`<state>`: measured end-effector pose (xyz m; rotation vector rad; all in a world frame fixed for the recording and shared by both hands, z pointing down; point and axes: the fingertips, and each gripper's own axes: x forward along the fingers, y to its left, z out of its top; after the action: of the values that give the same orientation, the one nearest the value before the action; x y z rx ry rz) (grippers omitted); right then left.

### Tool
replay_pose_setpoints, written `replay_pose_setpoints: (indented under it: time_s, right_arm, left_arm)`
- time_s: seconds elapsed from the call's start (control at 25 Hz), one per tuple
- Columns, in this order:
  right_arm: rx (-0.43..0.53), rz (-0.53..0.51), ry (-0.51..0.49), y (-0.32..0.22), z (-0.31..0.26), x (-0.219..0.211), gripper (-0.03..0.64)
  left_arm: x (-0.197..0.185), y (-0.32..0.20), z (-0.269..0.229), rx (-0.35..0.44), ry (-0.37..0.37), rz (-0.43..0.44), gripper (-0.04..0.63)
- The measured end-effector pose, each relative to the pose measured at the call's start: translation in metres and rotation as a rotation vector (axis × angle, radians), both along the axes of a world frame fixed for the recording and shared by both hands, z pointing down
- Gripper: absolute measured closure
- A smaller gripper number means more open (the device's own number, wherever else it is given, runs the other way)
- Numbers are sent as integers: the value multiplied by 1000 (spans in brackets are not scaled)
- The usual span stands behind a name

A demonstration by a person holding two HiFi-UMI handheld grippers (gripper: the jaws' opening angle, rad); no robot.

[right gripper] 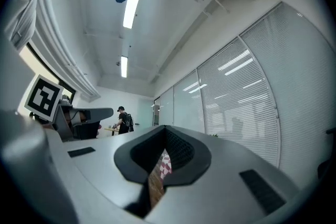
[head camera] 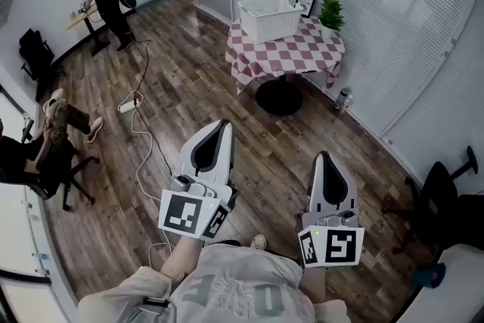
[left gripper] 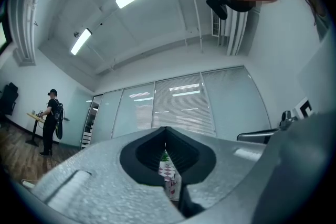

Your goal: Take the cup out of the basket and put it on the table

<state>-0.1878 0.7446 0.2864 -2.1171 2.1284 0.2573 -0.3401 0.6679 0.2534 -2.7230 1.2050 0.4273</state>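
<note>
Left gripper (head camera: 221, 125), lower centre: jaws closed on nothing. Basket (head camera: 266, 26) stands on the checked table (head camera: 296, 55), upper centre, well apart from both grippers. Right gripper (head camera: 324, 158), lower right: closed, empty. Cup not discernible; the basket walls hide its contents.

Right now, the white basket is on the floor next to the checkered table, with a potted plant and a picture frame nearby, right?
No. The head view shows the white basket on top of the checkered table, not on the floor. The potted plant and picture frame are nearby, on that same table.
</note>
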Motion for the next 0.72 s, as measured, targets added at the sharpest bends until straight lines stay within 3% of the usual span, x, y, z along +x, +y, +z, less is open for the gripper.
replay_pose_setpoints:
  time_s: [0.4, 0.72]
  right_arm:
    - [1, -74, 17, -2, 3, 3, 606]
    - [-77, -111, -27, -27, 27, 23, 606]
  left_arm:
    - [-4, 5, 1, 15, 27, -47, 589]
    - [8, -16, 9, -6, 15, -97, 589]
